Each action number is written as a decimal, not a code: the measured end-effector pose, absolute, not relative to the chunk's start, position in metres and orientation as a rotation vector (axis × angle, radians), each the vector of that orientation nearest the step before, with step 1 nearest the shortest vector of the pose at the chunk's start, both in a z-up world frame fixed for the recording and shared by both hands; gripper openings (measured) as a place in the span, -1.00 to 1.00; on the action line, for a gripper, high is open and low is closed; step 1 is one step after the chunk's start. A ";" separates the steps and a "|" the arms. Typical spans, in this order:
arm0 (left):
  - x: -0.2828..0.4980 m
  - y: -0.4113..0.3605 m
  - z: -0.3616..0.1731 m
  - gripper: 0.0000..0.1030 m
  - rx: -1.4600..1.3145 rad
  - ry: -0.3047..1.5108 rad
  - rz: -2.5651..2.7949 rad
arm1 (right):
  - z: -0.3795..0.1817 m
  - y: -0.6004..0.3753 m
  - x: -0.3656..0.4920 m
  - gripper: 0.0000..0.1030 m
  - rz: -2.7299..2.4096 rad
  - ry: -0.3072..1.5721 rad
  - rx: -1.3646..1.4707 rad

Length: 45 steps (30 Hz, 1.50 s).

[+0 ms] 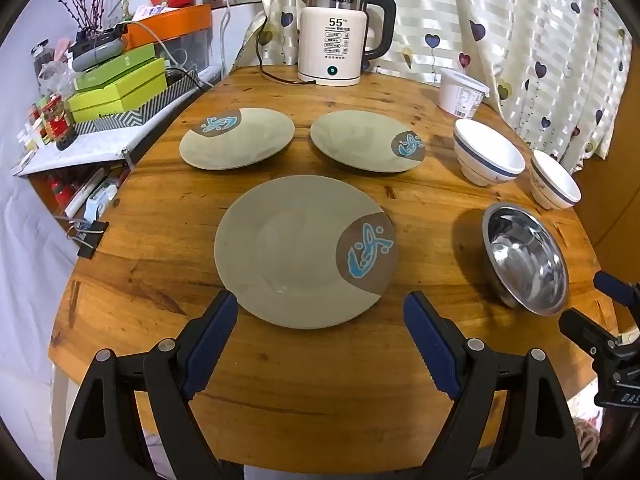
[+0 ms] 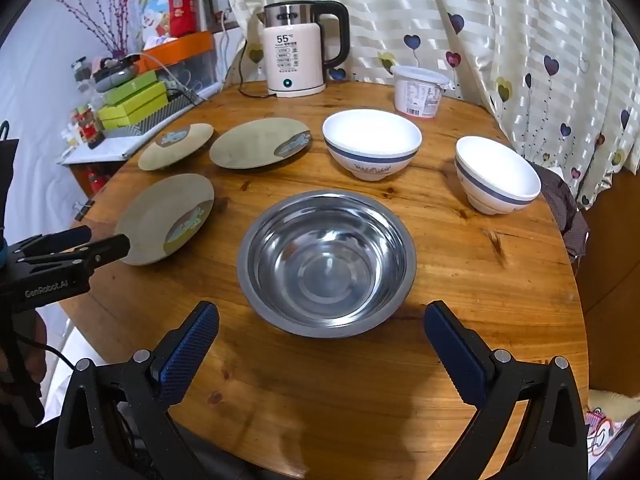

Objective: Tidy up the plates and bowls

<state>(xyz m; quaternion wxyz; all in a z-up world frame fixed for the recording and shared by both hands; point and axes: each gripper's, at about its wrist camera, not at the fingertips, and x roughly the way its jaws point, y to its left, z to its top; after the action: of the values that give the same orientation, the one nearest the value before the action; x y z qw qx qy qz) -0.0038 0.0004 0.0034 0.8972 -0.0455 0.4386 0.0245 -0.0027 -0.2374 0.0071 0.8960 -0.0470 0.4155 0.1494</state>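
Your left claw [image 1: 320, 312] is spread open, empty, just short of the nearest plate [image 1: 296, 250]. Your right claw [image 2: 322, 320] is likewise open before the steel bowl [image 2: 326, 262]. Two more plates and two white bowls rest apart on the surface [image 2: 320, 400]. The kettle [image 2: 294, 50] display reads "55"; the left claw housing reads "GenRobot.AI".

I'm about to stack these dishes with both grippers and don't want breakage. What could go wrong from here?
1. The near plate lies flat on the table; the open left gripper may struggle to get a finger under its rim and could push it instead.
2. The steel bowl looks slick; the open right gripper might slip.
3. The right white bowl sits close to the table edge.
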 end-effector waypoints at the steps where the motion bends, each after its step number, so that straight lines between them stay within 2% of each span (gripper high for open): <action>1: -0.004 0.000 0.004 0.66 -0.090 0.910 0.052 | 0.007 -0.237 -0.003 1.00 0.309 0.861 -0.097; 45: -0.008 0.002 0.004 0.67 -0.094 0.890 0.031 | 0.010 -0.242 -0.001 1.00 0.285 0.854 -0.081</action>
<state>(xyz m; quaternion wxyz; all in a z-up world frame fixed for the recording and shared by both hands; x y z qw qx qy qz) -0.0076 0.0015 0.0039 0.9015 -0.0453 0.4302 0.0148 -0.0013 -0.2421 0.0102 0.8995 -0.0391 0.4128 0.1378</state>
